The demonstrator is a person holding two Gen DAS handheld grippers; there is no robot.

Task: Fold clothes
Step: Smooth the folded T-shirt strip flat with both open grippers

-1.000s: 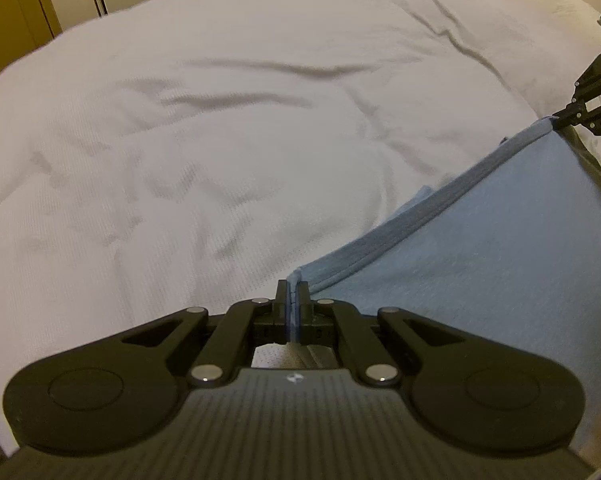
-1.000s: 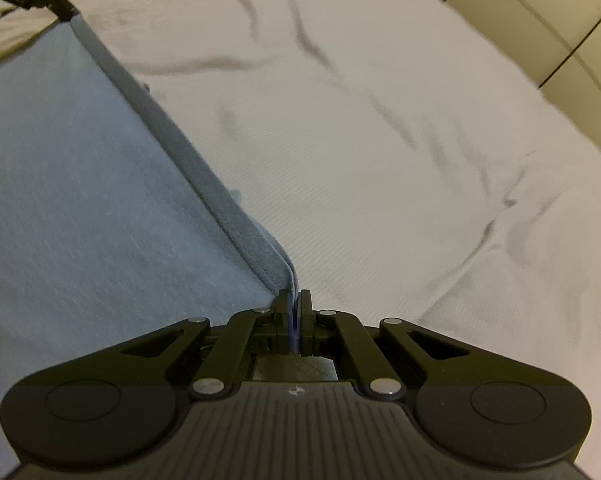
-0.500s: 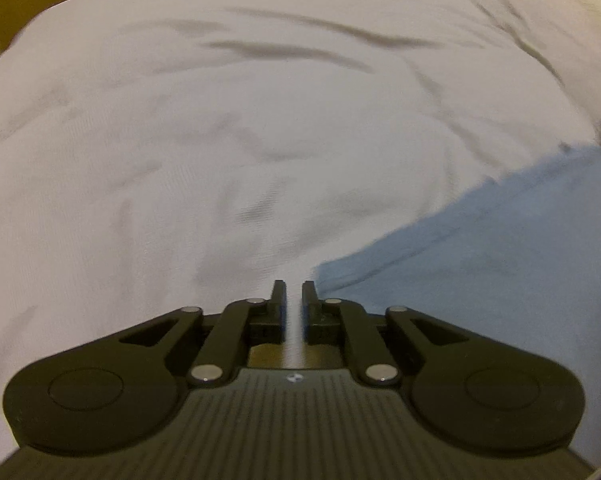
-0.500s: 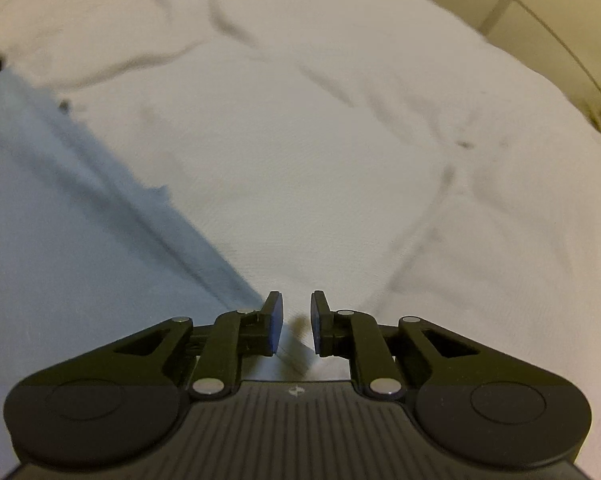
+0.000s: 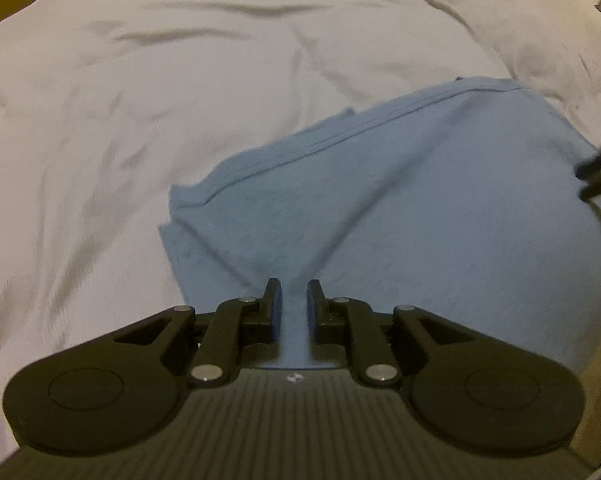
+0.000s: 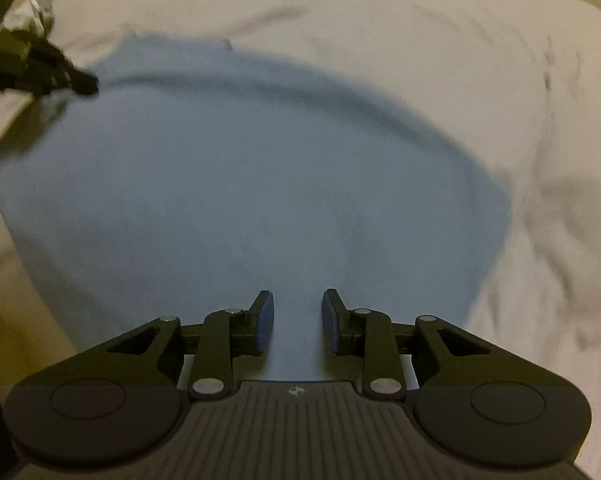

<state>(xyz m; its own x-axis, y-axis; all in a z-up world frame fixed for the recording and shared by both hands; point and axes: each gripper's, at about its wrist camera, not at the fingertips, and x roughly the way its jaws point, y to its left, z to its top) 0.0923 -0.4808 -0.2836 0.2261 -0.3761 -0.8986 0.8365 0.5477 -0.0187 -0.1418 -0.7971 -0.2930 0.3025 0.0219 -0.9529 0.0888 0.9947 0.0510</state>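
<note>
The left hand-held gripper (image 5: pixel 291 286) hangs released over the blue garment (image 5: pixel 400 200), which lies folded on the white bed (image 5: pixel 140 100). The right hand-held gripper (image 6: pixel 296 298), also released, sees it blurred, near edge hidden.

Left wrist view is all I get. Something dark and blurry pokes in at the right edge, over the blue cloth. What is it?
Observer: That is the right gripper. Its own camera shows its fingers open, with nothing between them.
Operator: So it isn't holding the cloth?
Observer: No. The shirt lies loose beneath the fingers, spread on the sheet.
Operator: My picture cuts the cloth off on the right. Where does it end?
Observer: Just to the right of those fingers. The edge curves round there, with only wrinkled sheet beyond.
</note>
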